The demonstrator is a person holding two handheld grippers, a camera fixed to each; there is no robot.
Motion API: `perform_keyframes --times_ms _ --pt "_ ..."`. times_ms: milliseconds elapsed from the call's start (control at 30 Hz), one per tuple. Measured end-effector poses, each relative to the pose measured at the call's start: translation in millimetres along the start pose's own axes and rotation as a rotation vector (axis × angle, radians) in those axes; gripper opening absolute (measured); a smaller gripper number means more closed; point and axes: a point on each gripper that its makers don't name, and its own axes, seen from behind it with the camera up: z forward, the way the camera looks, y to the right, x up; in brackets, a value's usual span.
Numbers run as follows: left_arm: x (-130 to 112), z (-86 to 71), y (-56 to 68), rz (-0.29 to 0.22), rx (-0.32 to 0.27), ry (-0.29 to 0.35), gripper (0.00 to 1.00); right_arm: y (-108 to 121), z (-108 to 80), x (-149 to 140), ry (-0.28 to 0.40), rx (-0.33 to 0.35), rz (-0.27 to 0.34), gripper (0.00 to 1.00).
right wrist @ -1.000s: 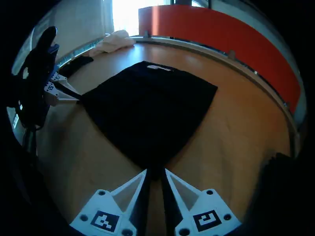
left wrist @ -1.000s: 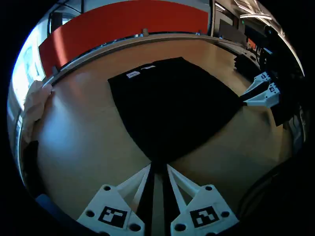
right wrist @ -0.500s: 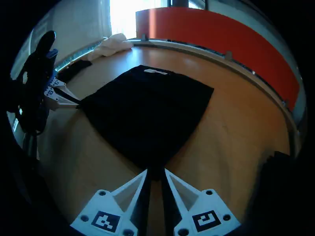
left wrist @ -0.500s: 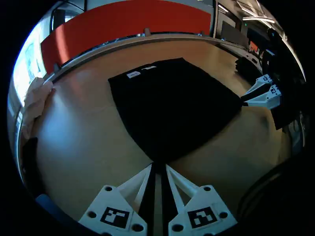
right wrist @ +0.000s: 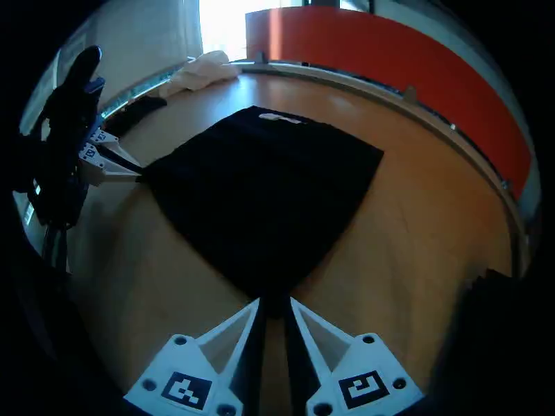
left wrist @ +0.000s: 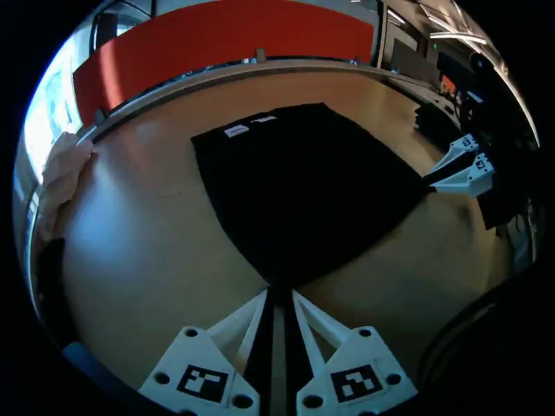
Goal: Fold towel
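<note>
A black towel lies spread flat on the wooden table, two white labels at its far edge. In the left gripper view, my left gripper is shut on the towel's near corner. Farther off at the right, the right gripper pinches another corner. In the right gripper view, my right gripper is shut on its near corner of the towel, and the left gripper holds the corner at the left, a dark gloved hand behind it.
The wooden table ends at a raised rim with an orange-red panel behind. A pale cloth heap lies by the rim. Dark items sit at the far right edge.
Almost nothing: both grippers stay shut on the towel corners, with only a slight drift of the views.
</note>
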Motion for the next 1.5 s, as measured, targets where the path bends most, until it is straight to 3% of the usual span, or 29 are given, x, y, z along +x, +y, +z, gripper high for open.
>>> perform_keyframes --times_ms 500,833,1100,1500 --pt "30.2 -41.2 2.9 -0.054 -0.005 0.022 0.09 -5.9 -45.2 45.4 0.084 0.003 -0.001 0.16" --pt "30.8 -76.0 21.1 -0.085 -0.037 -0.01 0.09 -18.7 -84.0 64.7 0.118 0.013 -0.004 0.16" --pt "27.4 -100.6 36.1 -0.112 -0.06 -0.03 0.09 -27.1 -109.1 61.9 0.113 0.022 0.007 0.16" --pt "25.6 -109.8 42.6 -0.12 -0.069 -0.042 0.09 -33.9 -117.6 55.6 0.105 0.032 0.007 0.16"
